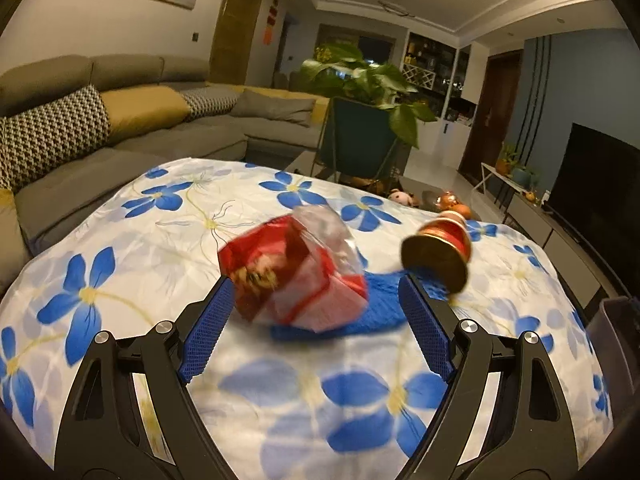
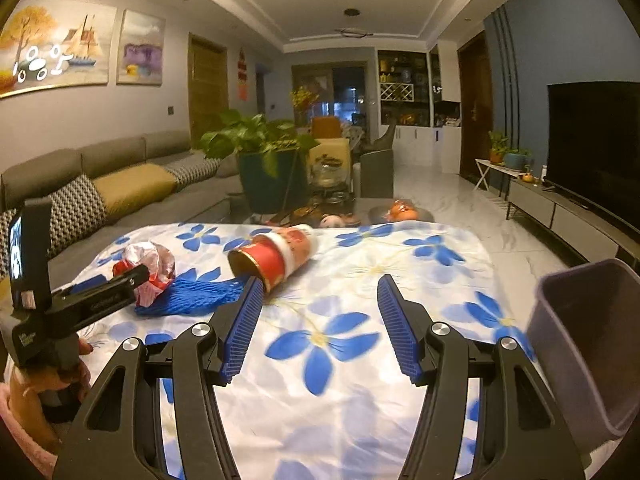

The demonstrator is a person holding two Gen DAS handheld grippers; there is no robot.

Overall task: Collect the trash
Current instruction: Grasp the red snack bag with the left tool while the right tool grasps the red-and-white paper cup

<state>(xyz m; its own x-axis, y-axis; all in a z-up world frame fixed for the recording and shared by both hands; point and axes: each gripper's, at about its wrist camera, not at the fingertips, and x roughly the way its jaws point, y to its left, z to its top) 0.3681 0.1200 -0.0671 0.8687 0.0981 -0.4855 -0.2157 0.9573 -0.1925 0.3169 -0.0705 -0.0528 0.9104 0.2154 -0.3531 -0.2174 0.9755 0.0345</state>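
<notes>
- One crumpled red and clear wrapper (image 1: 294, 268) on the worktop (image 1: 132, 240).
- One blue foam net (image 2: 192, 296), lying flat beside the wrapper.
- One red and gold cup (image 2: 276, 258), tipped on its side.
- One purple bin (image 2: 588, 344) at the right edge of the worktop.
- One flowered cloth (image 2: 340, 380) covering the worktop.
- Two tools: left tool (image 1: 316, 300), right tool (image 2: 320, 312).
- One large potted plant (image 2: 260, 148) beyond the worktop.
- Two paintings on the wall.
</notes>
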